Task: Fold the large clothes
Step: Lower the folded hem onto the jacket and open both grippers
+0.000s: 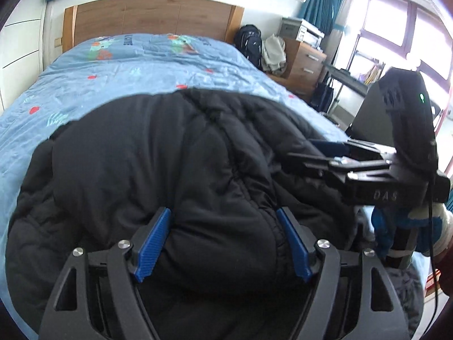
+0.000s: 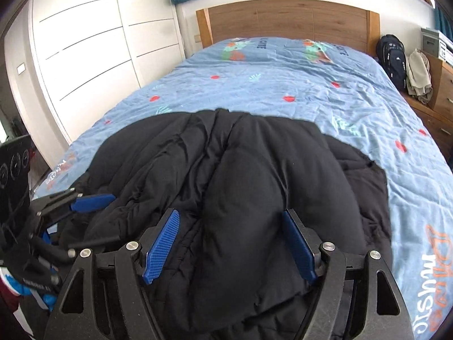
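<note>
Blue ribbed pads of your left gripper sit spread wide at the bottom of the left wrist view, and a bulging roll of the black puffer jacket fills the gap between them. The fabric presses up against both pads, yet the fingers are parted rather than pinched, so nothing is clamped. Your left gripper points forward along the bed toward the wooden headboard, held low over the near edge of the garment.

Your right gripper takes the same pose in its own view: fingers released and wide, with a thick padded fold of the jacket lying between them. From the left view your right gripper comes in from the side, level and just above the jacket's right part, its handle wrapped by your gloved hand.

The jacket lies bunched in a heap at the foot end of the bed, on the light blue printed bedspread. Beside the bed stands a wooden drawer unit, with a black backpack and a pale crumpled cloth next to it.
</note>
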Action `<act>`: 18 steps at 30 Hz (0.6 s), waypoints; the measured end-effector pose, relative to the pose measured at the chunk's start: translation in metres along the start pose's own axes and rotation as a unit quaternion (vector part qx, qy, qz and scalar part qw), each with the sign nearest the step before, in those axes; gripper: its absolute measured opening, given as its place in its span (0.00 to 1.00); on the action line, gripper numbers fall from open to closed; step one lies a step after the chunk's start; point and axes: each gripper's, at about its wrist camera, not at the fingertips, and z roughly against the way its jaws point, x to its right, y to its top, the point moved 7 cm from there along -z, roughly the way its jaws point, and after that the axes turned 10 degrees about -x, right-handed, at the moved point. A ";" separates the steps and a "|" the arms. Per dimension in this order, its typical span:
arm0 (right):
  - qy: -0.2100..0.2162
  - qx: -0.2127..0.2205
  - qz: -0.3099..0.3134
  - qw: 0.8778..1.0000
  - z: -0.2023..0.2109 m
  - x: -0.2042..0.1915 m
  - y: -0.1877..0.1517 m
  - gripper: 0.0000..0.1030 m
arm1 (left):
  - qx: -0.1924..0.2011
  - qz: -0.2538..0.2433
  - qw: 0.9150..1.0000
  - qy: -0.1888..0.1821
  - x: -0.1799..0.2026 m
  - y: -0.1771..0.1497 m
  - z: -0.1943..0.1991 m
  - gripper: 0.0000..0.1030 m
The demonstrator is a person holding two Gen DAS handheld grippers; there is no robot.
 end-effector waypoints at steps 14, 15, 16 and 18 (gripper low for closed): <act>-0.021 -0.029 0.001 0.999 -0.006 0.002 -0.029 0.72 | -0.004 -0.004 1.000 0.002 0.002 -0.015 -0.001 0.74; -0.023 -0.033 0.000 0.999 -0.005 0.002 -0.031 0.72 | -0.007 -0.004 1.000 0.003 0.002 -0.015 0.001 0.74; -0.025 -0.036 -0.001 0.999 -0.003 0.003 -0.033 0.72 | -0.009 -0.004 1.000 0.005 0.002 -0.015 0.003 0.74; -0.028 -0.038 -0.006 0.999 0.004 0.003 -0.037 0.72 | -0.012 -0.007 1.000 0.011 0.004 -0.016 0.011 0.74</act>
